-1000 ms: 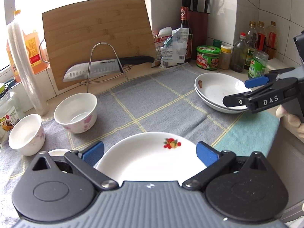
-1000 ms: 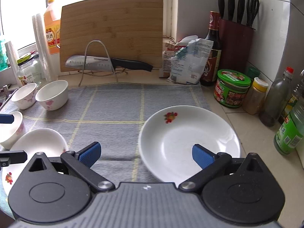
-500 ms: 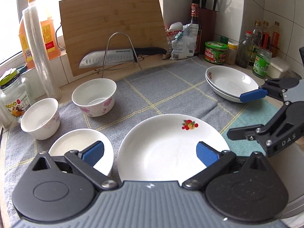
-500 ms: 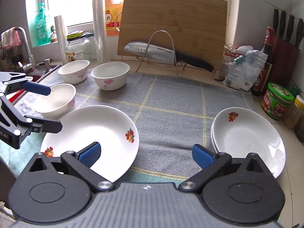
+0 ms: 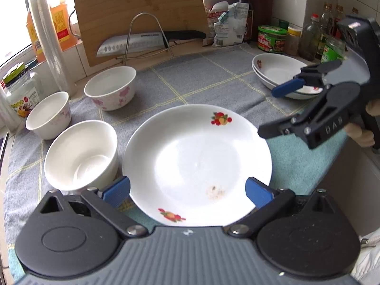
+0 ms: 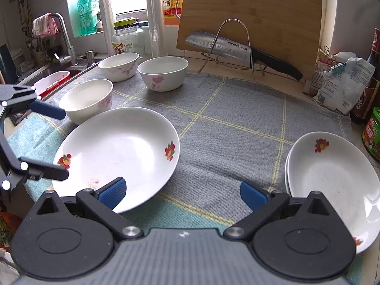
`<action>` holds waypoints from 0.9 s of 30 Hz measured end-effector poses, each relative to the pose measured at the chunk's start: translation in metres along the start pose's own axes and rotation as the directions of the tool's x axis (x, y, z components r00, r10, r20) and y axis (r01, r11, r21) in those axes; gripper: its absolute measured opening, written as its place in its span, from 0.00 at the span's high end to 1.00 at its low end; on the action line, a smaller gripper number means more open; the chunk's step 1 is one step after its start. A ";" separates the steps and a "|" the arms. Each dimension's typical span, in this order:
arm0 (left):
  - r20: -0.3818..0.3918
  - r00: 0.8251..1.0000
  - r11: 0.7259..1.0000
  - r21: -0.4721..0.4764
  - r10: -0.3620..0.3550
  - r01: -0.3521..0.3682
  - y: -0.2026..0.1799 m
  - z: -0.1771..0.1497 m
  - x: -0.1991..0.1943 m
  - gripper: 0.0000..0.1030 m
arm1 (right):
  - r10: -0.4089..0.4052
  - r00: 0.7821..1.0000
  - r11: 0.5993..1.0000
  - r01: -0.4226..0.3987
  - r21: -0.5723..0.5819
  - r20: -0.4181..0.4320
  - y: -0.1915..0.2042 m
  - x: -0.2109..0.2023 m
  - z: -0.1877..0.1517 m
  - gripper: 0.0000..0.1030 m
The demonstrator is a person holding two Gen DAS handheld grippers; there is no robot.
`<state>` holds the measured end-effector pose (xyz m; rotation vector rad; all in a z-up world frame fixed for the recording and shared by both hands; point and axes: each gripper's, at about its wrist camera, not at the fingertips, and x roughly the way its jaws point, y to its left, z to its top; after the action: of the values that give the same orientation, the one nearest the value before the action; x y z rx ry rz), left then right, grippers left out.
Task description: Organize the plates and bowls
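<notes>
A white deep plate with fruit prints (image 5: 197, 161) lies on the grey cloth between the open fingers of my left gripper (image 5: 187, 191); it also shows in the right wrist view (image 6: 116, 156). Two stacked plates (image 6: 332, 180) sit at the right, also seen in the left wrist view (image 5: 280, 73). Three flowered bowls stand to the left: one beside the plate (image 5: 80, 156), two farther back (image 5: 47, 114) (image 5: 110, 87). My right gripper (image 6: 181, 196) is open and empty above the cloth, between the single plate and the stack.
A bamboo cutting board (image 6: 251, 16) and a knife on a wire rack (image 6: 237, 47) stand at the back. Jars and bottles (image 5: 273, 38) line the right wall. A sink with a tap (image 6: 59, 35) lies at the far left. A grey checked cloth (image 6: 237, 123) covers the counter.
My left gripper has moved closer over the single plate. My right gripper has swung left, away from the stacked plates, toward the single plate.
</notes>
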<state>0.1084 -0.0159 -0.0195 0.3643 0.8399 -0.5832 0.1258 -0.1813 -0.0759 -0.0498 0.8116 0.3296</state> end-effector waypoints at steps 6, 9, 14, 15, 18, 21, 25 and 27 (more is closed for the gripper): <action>-0.080 0.997 1.000 -0.016 0.019 -0.020 -0.001 -0.029 0.008 0.01 | 0.132 0.991 0.991 -0.132 0.026 -0.034 -0.006 0.029 0.025 0.00; -0.078 0.997 1.000 0.004 0.019 -0.018 -0.001 -0.036 0.016 0.01 | 0.169 0.984 0.985 -0.167 0.044 -0.064 -0.002 0.045 0.033 0.00; -0.037 0.999 0.997 0.077 0.000 0.003 -0.002 -0.045 0.024 0.00 | 0.193 0.973 0.980 -0.185 0.074 -0.123 0.004 0.065 0.039 0.00; -0.023 1.000 0.996 0.084 -0.009 0.011 -0.001 -0.047 0.023 0.01 | 0.186 0.974 0.981 -0.177 0.075 -0.129 0.005 0.068 0.040 0.00; -0.006 0.999 0.994 0.098 -0.040 0.040 0.002 -0.048 0.025 0.01 | 0.188 0.971 0.981 -0.177 0.082 -0.149 0.009 0.076 0.044 0.00; 0.003 0.998 0.994 0.094 -0.064 0.063 0.004 -0.050 0.026 0.01 | 0.221 0.960 0.974 -0.208 0.087 -0.171 0.014 0.081 0.048 0.01; 0.020 0.997 0.991 0.108 -0.079 0.077 0.005 -0.050 0.027 0.01 | 0.256 0.946 0.966 -0.244 0.087 -0.196 0.014 0.087 0.055 0.04; 0.026 0.996 0.990 0.117 -0.082 0.079 0.005 -0.048 0.029 0.01 | 0.286 0.934 0.958 -0.272 0.092 -0.215 0.012 0.091 0.058 0.07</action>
<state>0.0991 0.0031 -0.0716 0.4278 0.7959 -0.7134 0.2210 -0.1360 -0.1002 0.0887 1.0576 0.5756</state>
